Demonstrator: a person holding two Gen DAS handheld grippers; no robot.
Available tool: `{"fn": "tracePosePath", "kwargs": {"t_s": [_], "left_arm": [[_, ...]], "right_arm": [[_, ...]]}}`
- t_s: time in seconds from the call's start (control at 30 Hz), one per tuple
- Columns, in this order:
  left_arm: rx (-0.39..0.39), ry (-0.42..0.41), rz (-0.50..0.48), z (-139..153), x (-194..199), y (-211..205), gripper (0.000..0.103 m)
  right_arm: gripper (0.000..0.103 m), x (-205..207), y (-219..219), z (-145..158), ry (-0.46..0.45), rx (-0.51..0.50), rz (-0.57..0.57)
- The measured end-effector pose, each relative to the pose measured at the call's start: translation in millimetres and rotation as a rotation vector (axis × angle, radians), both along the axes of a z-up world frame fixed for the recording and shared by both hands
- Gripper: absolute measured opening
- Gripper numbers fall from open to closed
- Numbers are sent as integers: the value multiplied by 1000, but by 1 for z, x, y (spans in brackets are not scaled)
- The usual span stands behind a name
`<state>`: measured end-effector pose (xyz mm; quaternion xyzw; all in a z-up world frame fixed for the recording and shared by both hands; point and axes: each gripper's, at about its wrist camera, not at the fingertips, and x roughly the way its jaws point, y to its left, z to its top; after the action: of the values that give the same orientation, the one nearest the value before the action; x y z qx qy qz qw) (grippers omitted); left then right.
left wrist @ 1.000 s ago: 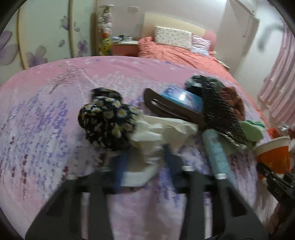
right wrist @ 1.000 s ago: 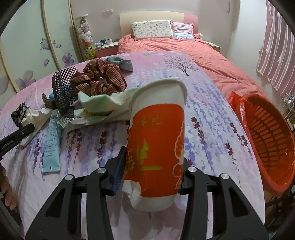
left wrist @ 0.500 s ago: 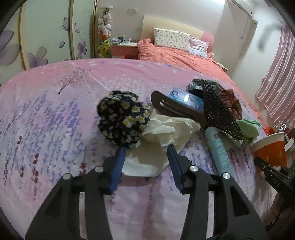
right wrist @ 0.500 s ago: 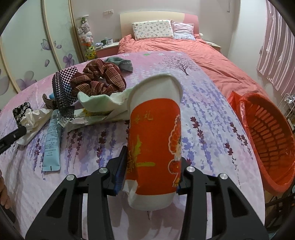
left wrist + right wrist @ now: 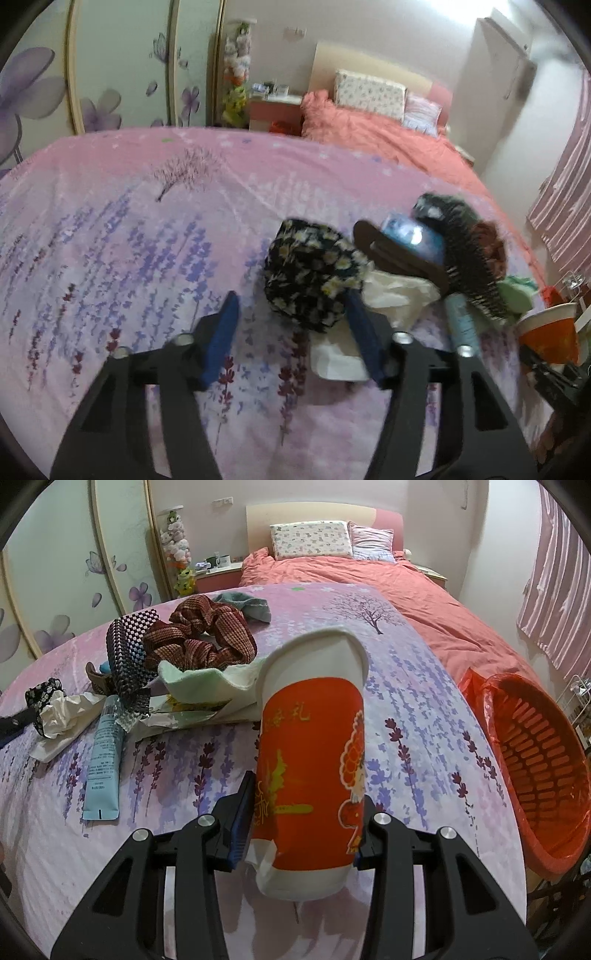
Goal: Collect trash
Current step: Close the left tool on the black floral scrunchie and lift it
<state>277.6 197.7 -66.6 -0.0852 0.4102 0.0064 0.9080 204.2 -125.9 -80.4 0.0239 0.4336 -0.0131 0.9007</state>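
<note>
My right gripper [image 5: 301, 821] is shut on a red and white paper cup [image 5: 310, 753] and holds it above the purple floral cloth; the cup also shows in the left wrist view [image 5: 550, 332]. An orange trash basket [image 5: 543, 760] stands to its right, beside the table. My left gripper [image 5: 291, 314] is open above the cloth, empty. A black daisy-print scrunchie [image 5: 314, 275] lies just ahead between its fingertips. Crumpled white paper [image 5: 395, 295] lies to the right of the scrunchie, partly behind the right finger; it also shows in the right wrist view [image 5: 64, 712].
A light blue tube [image 5: 105, 753], a checkered black band [image 5: 127, 650], a dark red scrunchie [image 5: 201, 638], a pale green cloth [image 5: 207, 683] and a brown clip [image 5: 399, 254] lie in a pile on the cloth. A bed with an orange cover [image 5: 388, 576] is behind.
My left gripper has drawn back from the crumpled paper, shifted left and opened wider; the daisy scrunchie now lies between its tips. The right gripper keeps holding the cup, nearly still.
</note>
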Motion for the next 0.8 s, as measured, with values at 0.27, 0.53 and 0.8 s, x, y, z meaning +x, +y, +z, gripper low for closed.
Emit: {"fn": "tracePosePath", "kwargs": {"t_s": [0.27, 0.53, 0.8], "left_arm": [[-5, 8, 9, -2, 31, -9, 47], [-6, 29, 10, -9, 44, -12, 17], [10, 41, 47, -13, 59, -7, 37]], "right_arm": [[42, 0, -3, 0, -1, 2, -3], [42, 1, -2, 0, -1, -2, 2], [42, 3, 2, -1, -2, -10, 7]]}}
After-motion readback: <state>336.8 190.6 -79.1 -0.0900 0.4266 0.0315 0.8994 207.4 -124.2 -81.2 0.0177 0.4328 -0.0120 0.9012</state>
